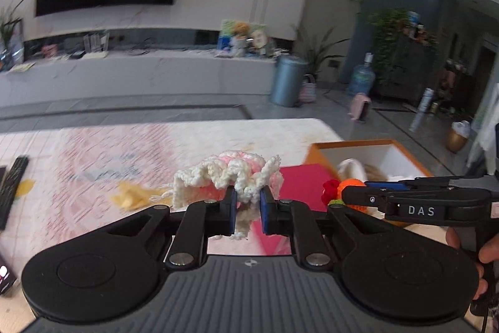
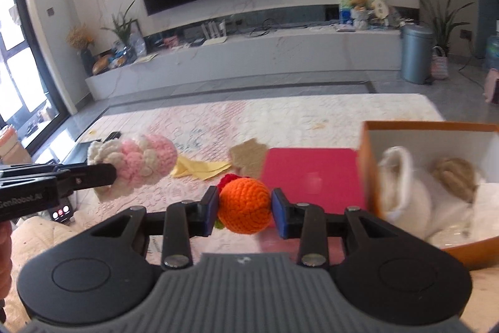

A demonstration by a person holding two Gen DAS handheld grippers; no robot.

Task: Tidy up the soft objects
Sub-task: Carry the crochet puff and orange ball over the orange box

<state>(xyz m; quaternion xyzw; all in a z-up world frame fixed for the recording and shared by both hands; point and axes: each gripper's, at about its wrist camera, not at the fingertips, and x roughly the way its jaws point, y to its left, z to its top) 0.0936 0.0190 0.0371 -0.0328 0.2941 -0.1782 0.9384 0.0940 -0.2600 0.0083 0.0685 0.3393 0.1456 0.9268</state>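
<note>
My left gripper is shut on a pink and white crocheted toy and holds it above the table. The toy also shows at the left of the right wrist view. My right gripper is shut on an orange crocheted ball with a red bit behind it; the ball shows in the left wrist view too. An orange box with a white inside stands to the right and holds a white soft item and a beige one.
A red flat pad lies beside the box on the patterned tablecloth. A yellow cloth and a beige knitted piece lie further back. A black remote lies at the left.
</note>
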